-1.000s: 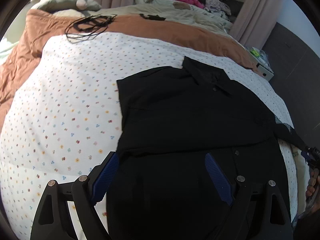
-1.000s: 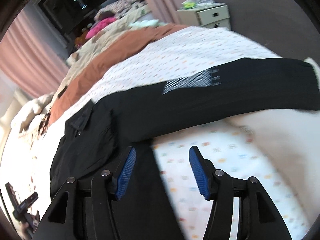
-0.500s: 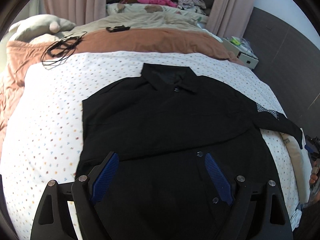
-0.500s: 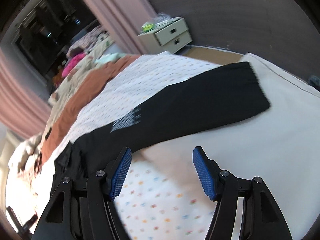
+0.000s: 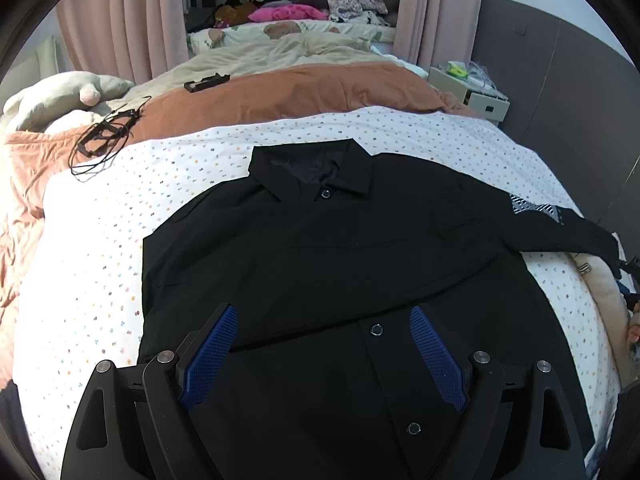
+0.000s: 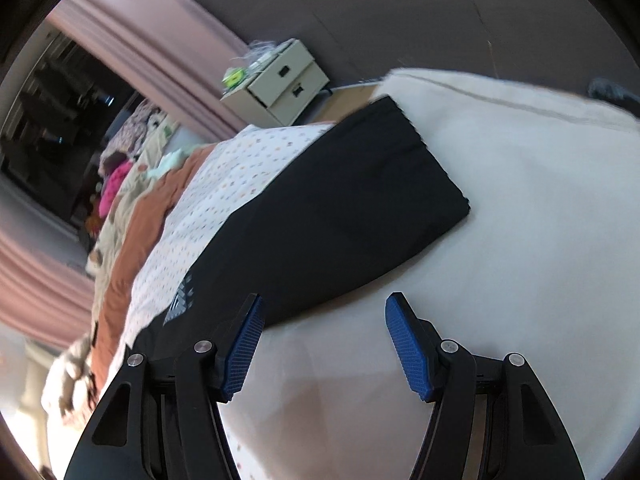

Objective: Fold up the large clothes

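A large black button-up jacket (image 5: pixel 340 248) lies face up on the dotted white bedspread (image 5: pixel 92 248), collar at the far end. One sleeve is folded across the chest. The other sleeve (image 6: pixel 340 216), with a white patterned patch (image 6: pixel 180 300), stretches out over a cream pillow (image 6: pixel 520 220) at the bed's edge. My left gripper (image 5: pixel 322 316) hovers open above the jacket's front placket with nothing between its pads. My right gripper (image 6: pixel 322 304) hangs open just short of the stretched sleeve, over the pillow, empty.
An orange blanket (image 5: pixel 288 96) and beige bedding lie past the spread. A black cable tangle (image 5: pixel 102 140) rests at the left. A cream bedside drawer unit (image 6: pixel 276 80) stands by the dark wall. Pink curtains (image 5: pixel 132 20) hang behind.
The left view has swung so the jacket sits centred under the left gripper. The right gripper has travelled along the outstretched sleeve toward its cuff and rolled; the pillow now fills its view.
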`<state>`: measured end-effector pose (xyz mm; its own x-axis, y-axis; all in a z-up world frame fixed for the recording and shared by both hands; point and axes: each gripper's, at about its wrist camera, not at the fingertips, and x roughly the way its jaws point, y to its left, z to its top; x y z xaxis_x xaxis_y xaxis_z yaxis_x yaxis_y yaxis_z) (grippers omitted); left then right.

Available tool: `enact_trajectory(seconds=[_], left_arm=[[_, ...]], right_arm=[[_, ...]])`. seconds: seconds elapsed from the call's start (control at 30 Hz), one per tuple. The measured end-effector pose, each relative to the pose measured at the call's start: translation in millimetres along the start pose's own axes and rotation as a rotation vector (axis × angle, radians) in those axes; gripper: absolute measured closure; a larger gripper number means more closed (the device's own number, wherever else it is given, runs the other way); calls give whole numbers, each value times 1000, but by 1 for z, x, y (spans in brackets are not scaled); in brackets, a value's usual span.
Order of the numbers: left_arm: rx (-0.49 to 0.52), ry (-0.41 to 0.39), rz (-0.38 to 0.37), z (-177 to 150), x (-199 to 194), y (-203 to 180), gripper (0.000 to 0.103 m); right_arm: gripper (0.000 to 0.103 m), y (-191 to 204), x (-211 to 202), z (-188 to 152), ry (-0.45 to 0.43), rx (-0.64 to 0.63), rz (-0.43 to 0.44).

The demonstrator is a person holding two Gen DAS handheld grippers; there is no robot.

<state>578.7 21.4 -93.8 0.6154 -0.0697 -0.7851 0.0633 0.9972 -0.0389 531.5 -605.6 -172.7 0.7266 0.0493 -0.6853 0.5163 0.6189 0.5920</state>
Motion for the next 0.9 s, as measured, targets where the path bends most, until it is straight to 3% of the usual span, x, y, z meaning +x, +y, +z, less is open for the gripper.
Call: enact_trajectory(seconds=[0.23, 0.3, 0.33, 0.37, 0.4, 0.67, 0.9], left_arm=[[1, 34, 9, -2, 10, -4, 14], [12, 36, 22, -2, 11, -5, 14], [12, 35, 28, -3, 11, -5, 14], [8, 34, 27, -3, 11, -4, 14], [-2, 33, 21, -4, 10, -2, 14], [-30, 27, 7, -13, -4, 12, 14], [-108, -7, 12, -20, -29, 50, 14]], right_arm=[[39, -9, 16, 3, -33, 109, 38], [49, -12, 21, 6, -29, 150, 40], [66, -17, 24, 7, -16, 170, 56], [90, -20, 30, 10, 1, 184, 77], [97, -22, 35, 9, 27, 199, 97], [99, 32, -15, 11, -95, -13, 108], [99, 114, -60, 15, -151, -169, 204]])
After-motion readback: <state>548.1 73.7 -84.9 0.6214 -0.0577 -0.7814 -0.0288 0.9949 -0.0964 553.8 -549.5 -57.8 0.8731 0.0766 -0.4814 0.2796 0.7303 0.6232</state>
